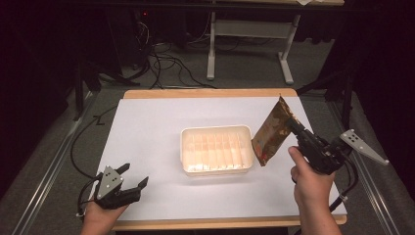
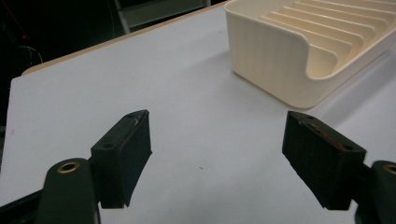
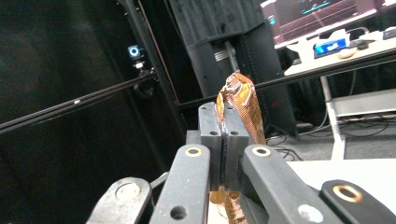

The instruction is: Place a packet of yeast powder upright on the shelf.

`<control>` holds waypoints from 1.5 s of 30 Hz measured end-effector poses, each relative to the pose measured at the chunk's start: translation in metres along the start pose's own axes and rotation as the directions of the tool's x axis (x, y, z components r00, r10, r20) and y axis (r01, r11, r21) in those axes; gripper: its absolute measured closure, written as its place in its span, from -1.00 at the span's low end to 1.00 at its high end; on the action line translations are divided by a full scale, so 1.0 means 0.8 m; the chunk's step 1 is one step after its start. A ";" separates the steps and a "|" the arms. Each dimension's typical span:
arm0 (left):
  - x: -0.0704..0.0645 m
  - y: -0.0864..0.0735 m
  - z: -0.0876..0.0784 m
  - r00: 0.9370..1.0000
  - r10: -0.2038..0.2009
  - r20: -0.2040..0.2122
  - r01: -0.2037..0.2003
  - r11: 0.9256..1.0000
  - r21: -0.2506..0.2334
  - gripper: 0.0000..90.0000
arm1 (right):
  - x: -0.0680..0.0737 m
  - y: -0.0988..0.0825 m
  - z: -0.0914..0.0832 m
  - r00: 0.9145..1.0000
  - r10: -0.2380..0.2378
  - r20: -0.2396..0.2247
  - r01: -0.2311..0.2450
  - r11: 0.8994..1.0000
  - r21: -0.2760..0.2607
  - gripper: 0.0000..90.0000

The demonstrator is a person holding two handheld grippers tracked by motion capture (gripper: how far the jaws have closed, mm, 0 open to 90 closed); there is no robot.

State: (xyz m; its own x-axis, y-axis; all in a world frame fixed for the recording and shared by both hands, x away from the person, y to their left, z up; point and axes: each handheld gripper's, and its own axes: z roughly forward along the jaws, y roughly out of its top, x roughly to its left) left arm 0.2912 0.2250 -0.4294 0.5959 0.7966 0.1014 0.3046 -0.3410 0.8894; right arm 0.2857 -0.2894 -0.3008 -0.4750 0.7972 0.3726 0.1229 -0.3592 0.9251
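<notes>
The right gripper (image 1: 292, 125) is clamped on the upper edge of a brown foil packet (image 1: 270, 133), holding it in the air just to the right of the cream tray (image 1: 217, 131), with the packet's lower corner close above the tray's right rim. In the right gripper view the jaws are pressed together on the crinkled packet (image 3: 239, 100). The tray sits in the middle of the bench (image 1: 147, 127). The left gripper (image 1: 133, 175) rests near the bench's front edge, well to the left of the tray, jaws apart with nothing between them.
</notes>
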 end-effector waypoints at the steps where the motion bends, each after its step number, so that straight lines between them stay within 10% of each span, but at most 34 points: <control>1: 0.000 0.000 0.000 1.000 0.000 0.000 0.000 1.000 -0.001 -0.46 | 0.003 -0.001 0.004 1.000 0.001 -0.003 -0.001 1.000 0.005 1.00; 25: 0.003 0.000 -0.003 1.000 -0.012 0.000 0.012 1.000 -0.019 -0.47 | 0.071 -0.055 0.113 0.998 0.000 -0.055 0.005 0.996 0.091 1.00; 45: 0.004 0.001 -0.004 1.000 -0.019 0.010 0.020 0.999 -0.026 -0.47 | 0.090 -0.088 0.156 1.000 -0.011 -0.018 0.013 0.990 0.139 1.00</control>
State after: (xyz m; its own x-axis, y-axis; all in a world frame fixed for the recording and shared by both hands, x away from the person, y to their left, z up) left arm 0.2909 0.2289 -0.4273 0.5976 0.7978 0.0796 0.2967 -0.3122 0.9025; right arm 0.3515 -0.1459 -0.3302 -0.4922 0.7920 0.3613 0.2368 -0.2776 0.9311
